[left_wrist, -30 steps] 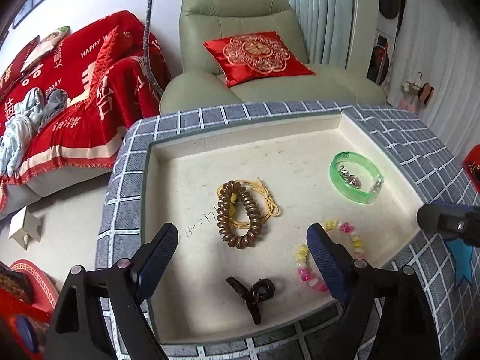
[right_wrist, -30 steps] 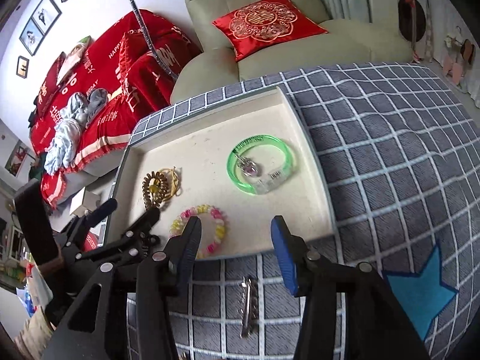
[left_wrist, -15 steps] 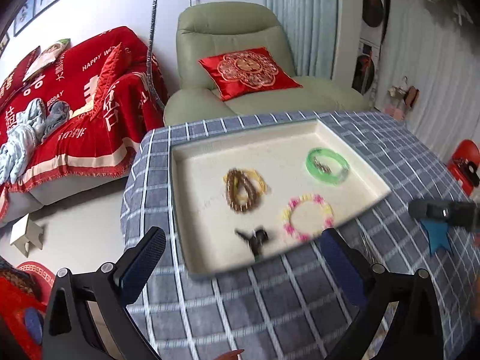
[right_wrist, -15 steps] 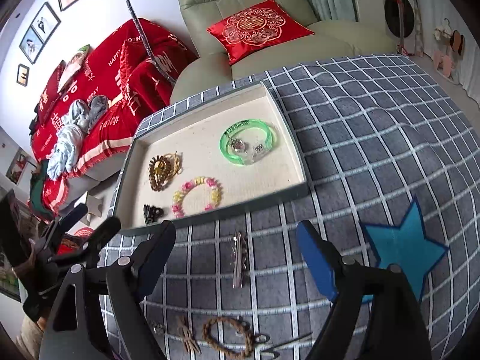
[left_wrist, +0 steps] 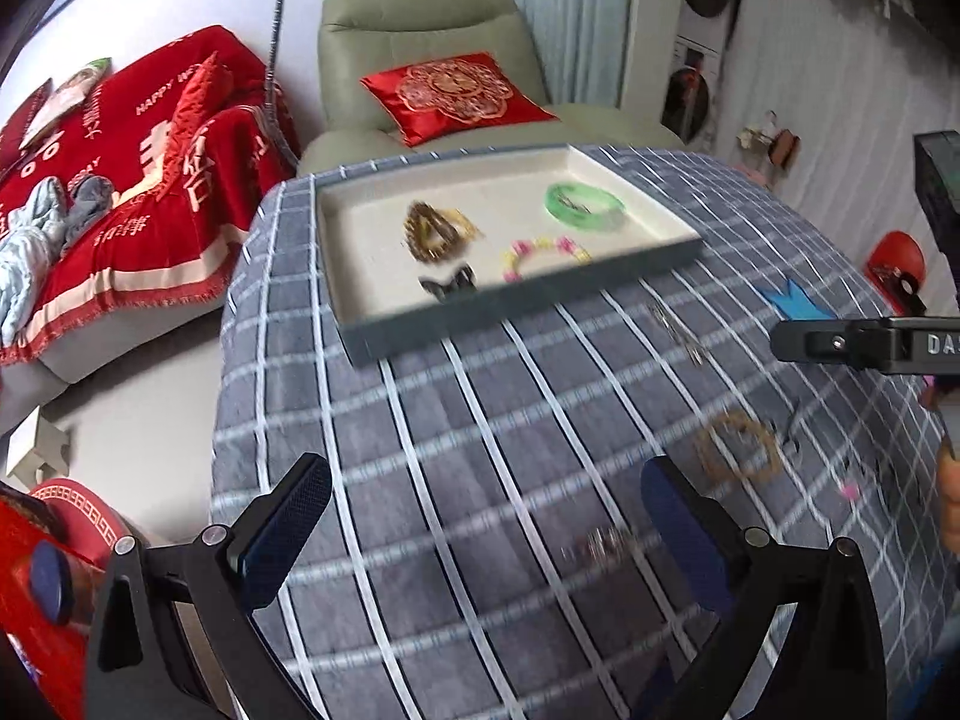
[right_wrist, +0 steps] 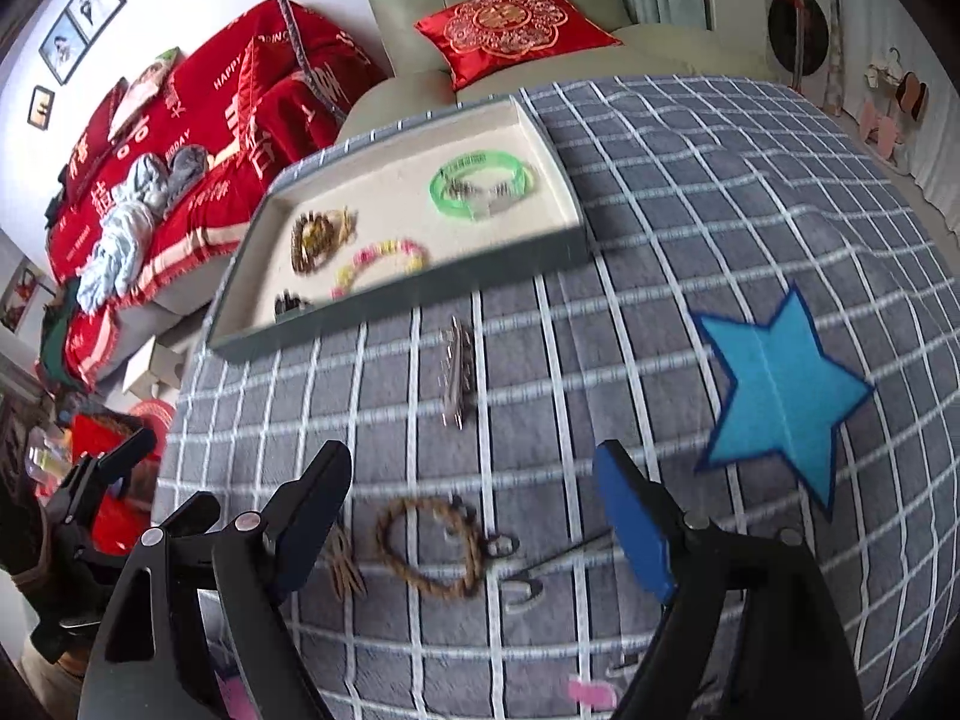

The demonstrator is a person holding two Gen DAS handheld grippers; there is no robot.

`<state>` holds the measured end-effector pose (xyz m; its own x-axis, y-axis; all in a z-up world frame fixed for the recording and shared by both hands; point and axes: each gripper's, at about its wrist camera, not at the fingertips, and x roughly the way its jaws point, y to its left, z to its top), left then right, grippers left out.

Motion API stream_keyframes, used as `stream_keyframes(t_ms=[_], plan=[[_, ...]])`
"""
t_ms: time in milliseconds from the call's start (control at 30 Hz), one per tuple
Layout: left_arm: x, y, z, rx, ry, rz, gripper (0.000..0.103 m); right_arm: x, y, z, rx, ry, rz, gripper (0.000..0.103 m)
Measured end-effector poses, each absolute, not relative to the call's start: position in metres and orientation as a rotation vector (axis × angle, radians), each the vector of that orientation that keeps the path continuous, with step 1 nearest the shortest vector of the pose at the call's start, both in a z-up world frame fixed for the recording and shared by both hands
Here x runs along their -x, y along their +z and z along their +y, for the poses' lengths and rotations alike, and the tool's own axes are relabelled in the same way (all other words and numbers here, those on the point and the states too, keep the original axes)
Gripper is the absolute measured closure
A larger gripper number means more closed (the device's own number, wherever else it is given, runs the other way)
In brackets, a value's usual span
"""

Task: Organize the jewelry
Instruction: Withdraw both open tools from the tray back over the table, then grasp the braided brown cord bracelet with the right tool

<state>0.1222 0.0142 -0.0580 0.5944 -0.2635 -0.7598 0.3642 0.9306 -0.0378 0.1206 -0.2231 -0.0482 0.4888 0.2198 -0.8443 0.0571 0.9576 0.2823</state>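
Both grippers low in frame, over grey checked cloth surface. Left gripper wide open, empty. Right gripper wide open, empty, above brown braided rope bracelet.

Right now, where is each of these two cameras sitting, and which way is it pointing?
Left wrist: on the left gripper, facing across the checked cloth toward the tray; its two open fingers show, the right gripper at the edge.
Right wrist: on the right gripper, over a rope bracelet; open fingers show.
Both share the tray and green bangle.
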Motion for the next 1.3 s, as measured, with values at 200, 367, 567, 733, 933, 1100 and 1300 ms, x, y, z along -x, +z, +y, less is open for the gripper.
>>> stream_keyframes(t_ms=[200,367,567,733,933,1100,1300], plan=[[-0.103,-0.072,0.007,-0.176,-0.387,0.882,0.0,-0.101,-0.066,-0.22,-0.266,0.085,1.102,0.018],[-0.102,-0.081,0.002,-0.155,-0.352,0.926,0.0,-0.093,-0.073,-0.216,-0.241,0.069,1.114,0.018],[-0.103,-0.086,-0.003,-0.139,-0.33,0.937,0.0,-0.091,-0.076,-0.213,-0.205,0.059,1.12,0.018],[-0.105,-0.087,-0.009,-0.143,-0.325,0.941,0.0,-0.095,-0.08,-0.211,-0.192,0.05,1.126,0.018],[-0.106,-0.091,-0.013,-0.141,-0.32,0.95,0.0,-0.099,-0.085,-0.205,-0.159,0.043,1.13,0.018],[-0.106,-0.097,-0.017,-0.145,-0.316,0.966,0.0,-0.1,-0.087,-0.196,-0.088,0.033,1.127,0.024],[-0.103,-0.095,-0.019,-0.134,-0.342,0.961,0.012,-0.1,-0.088,-0.184,0.01,0.031,1.12,0.038]])
